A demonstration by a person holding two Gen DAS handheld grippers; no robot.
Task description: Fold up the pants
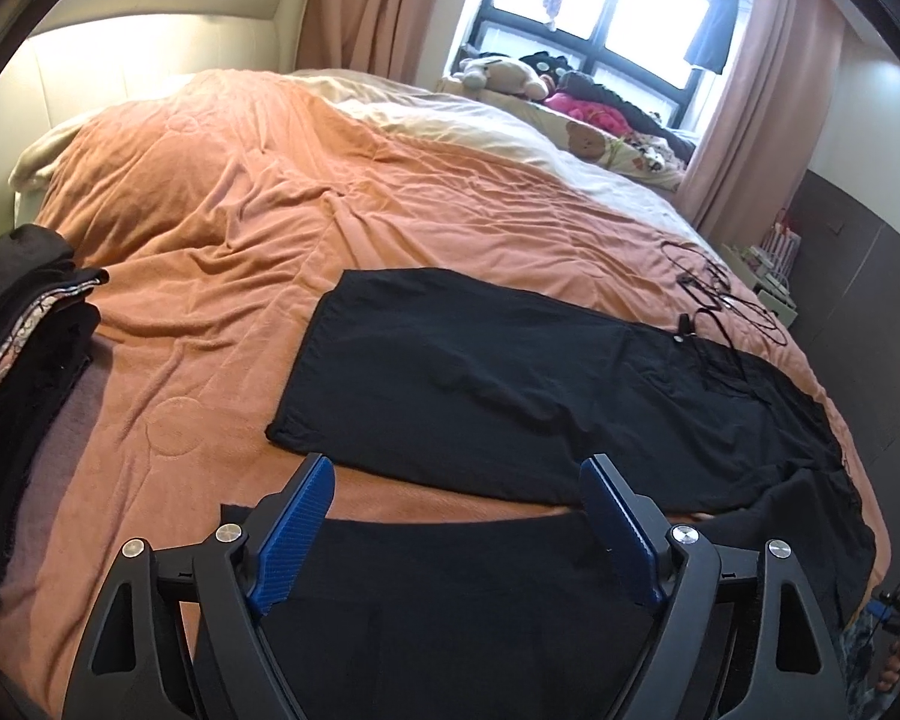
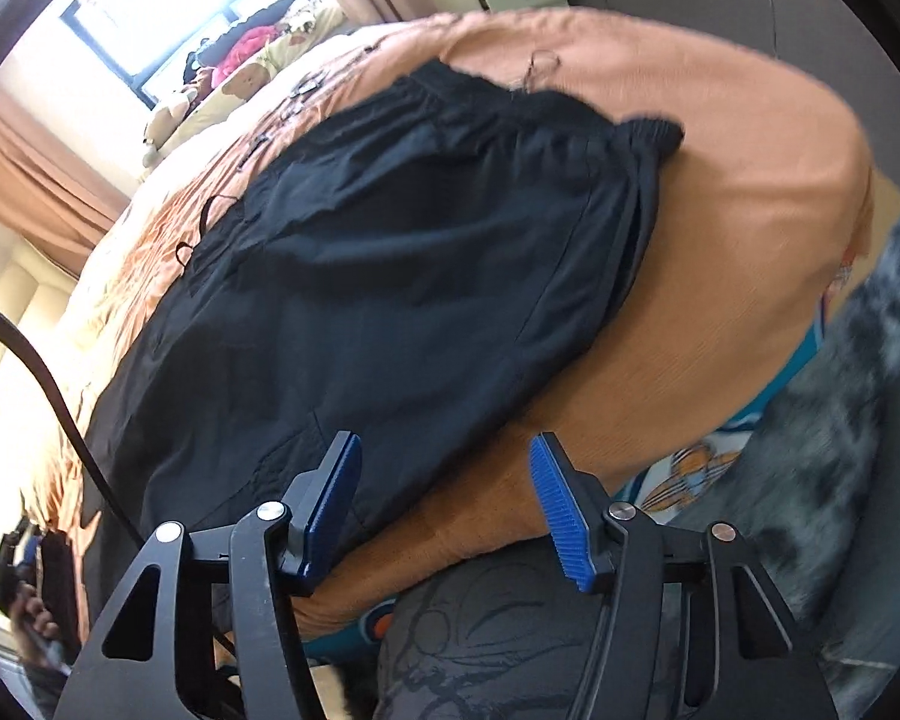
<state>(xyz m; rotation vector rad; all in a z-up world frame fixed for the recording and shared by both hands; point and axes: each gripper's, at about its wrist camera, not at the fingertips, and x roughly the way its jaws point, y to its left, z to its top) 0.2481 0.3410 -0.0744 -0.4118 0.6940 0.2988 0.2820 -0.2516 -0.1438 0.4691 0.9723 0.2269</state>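
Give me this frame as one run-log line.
stage: pre-grasp | pants: flat on bed, unfolded | left claw: open, empty | right claw: open, empty, near pants edge

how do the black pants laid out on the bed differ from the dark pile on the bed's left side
The black pants lie spread out flat in a single long shape across the orange blanket; the dark pile is folded and stacked in layers. The pants look plain black, while the pile shows a patterned strip along one layer's edge. The pants sit near the middle, the pile at the left edge. Both are dark clothing resting on the bed.

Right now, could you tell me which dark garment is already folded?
The stack of dark clothes at the bed's left edge; the black pants lie spread flat.
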